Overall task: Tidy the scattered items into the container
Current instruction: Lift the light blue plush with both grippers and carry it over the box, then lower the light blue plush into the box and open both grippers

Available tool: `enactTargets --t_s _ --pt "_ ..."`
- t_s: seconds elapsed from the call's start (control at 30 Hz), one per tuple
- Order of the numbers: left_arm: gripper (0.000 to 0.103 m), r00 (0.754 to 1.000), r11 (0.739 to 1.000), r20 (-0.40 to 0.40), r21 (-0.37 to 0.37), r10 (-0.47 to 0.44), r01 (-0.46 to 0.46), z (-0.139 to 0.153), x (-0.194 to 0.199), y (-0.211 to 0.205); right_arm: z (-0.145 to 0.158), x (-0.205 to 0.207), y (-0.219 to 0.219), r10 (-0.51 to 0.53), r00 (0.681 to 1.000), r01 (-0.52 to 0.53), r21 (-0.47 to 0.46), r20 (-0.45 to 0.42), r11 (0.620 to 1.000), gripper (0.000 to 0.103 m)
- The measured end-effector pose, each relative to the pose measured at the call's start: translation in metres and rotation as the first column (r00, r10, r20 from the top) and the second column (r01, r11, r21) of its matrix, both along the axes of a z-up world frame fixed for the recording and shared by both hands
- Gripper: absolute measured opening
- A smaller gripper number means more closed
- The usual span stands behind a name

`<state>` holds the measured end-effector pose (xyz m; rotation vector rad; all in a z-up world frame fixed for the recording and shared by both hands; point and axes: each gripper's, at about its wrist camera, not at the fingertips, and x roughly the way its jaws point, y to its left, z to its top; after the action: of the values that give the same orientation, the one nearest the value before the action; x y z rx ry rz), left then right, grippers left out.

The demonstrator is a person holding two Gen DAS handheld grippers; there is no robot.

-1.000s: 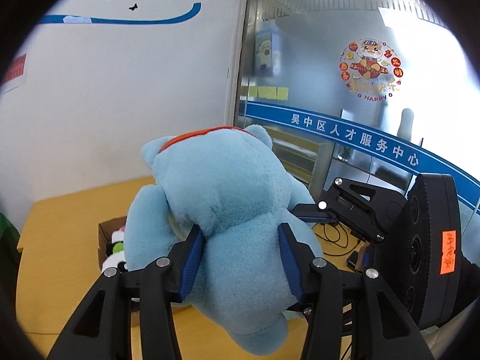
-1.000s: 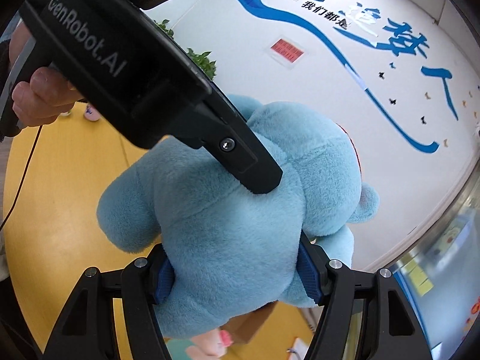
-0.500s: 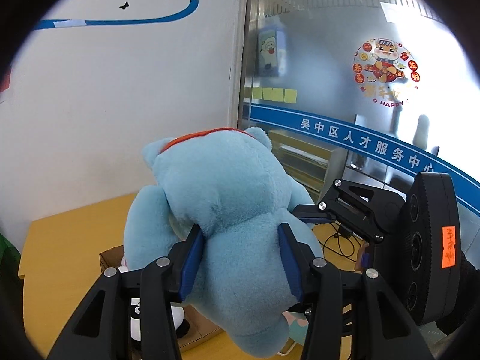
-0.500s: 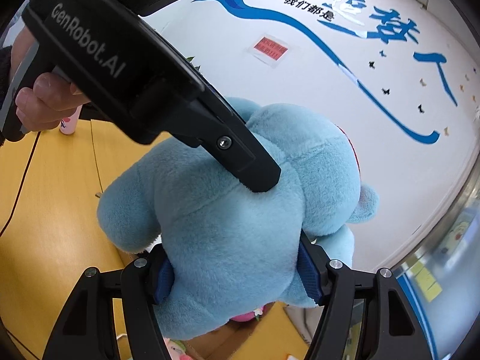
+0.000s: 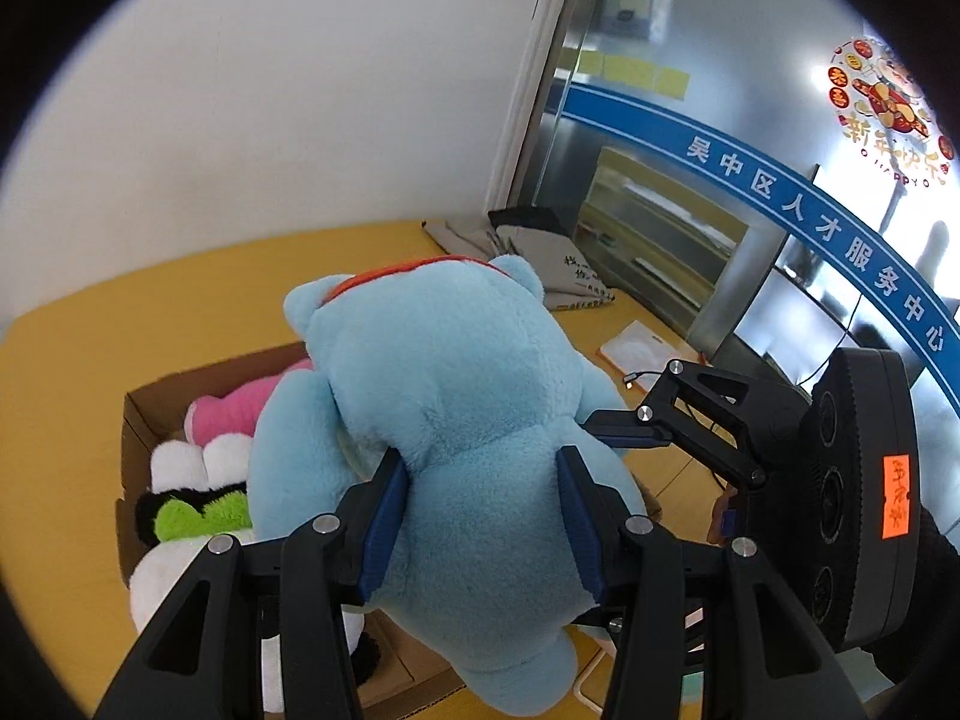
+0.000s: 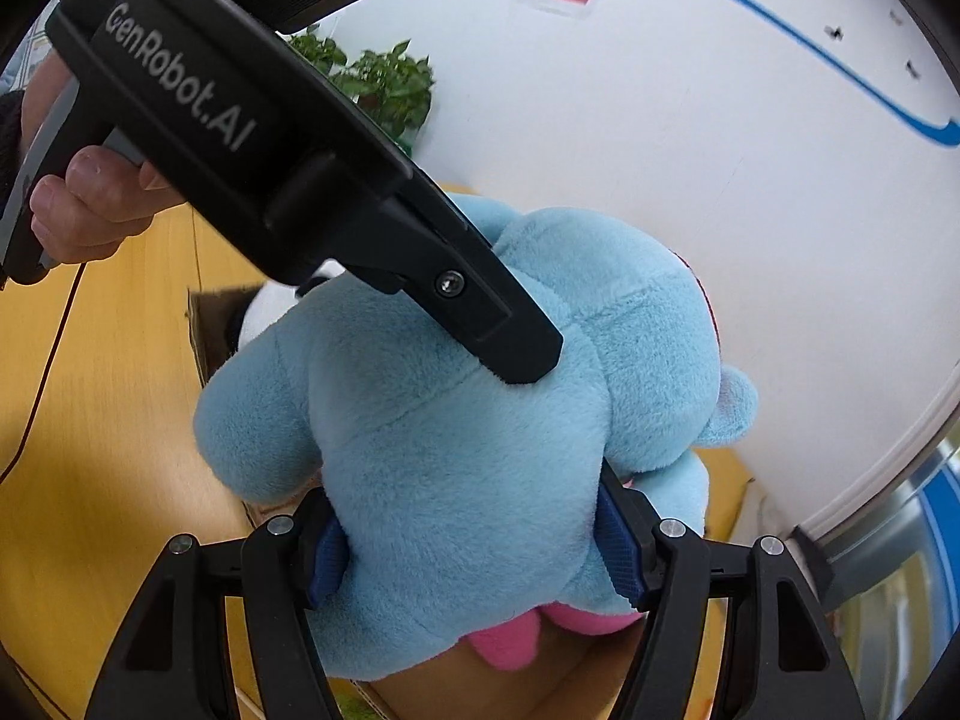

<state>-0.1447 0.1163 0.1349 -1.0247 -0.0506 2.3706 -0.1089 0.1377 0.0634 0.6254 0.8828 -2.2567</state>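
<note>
the cardboard box (image 5: 144, 420) on the yellow table (image 5: 90, 336) is the place to watch, and it already looks well filled: a pink plush (image 5: 240, 408) lies toward its far end, a green and black plush (image 5: 186, 510) sits in the middle, and a white plush (image 5: 180, 576) bulges at its near end. so most of the tidying seems done. what is left, as far as i can see, is the big blue teddy bear (image 5: 456, 438), which hangs in the air right over the box, its body covering much of the opening, not yet resting on the toys below.

both tongs have it. the left gripper (image 5: 480, 522) stands about half open, its blue pads (image 5: 384, 516) sunk into the bear's lower back on either side. the right gripper (image 6: 474, 540) comes at the bear from the other flank and stands wider, its pads pressed into the soft waist so the fur swells around them. in the right wrist view a person's hand (image 6: 90, 204) grips the handle of the left tool, which lies across the bear's shoulder.

beyond the box, toward the glass wall, some folded cloth bags (image 5: 540, 252) and a flat card (image 5: 636, 354) lie on the table; i cannot say whether they belong to the job. i'd guess the bear only needs lowering onto the pile and letting go, though room inside the box looks tight.
</note>
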Motion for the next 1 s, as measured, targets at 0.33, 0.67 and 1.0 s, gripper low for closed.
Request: enactTargets --t_s 0.33,0.67,1.0 --pt "0.049 0.985 0.999 0.166 0.007 0.038 -0.04 -0.081 -0.012 -0.018 -0.076 -0.002 -0.015 0.035 0.981 -0.049 0.069 0.193 0.996 0.076" --pt "0.058 0.991 0.998 0.124 0.018 0.057 -0.059 -0.079 -0.011 -0.019 -0.07 0.022 -0.005 0.005 0.969 -0.019 0.055 0.246 0.998 0.087" --pt "0.062 0.984 0.983 -0.039 0.074 0.172 -0.169 -0.034 0.031 -0.064 -0.014 0.026 0.029 -0.005 0.961 0.047 -0.146 0.276 0.988 0.026"
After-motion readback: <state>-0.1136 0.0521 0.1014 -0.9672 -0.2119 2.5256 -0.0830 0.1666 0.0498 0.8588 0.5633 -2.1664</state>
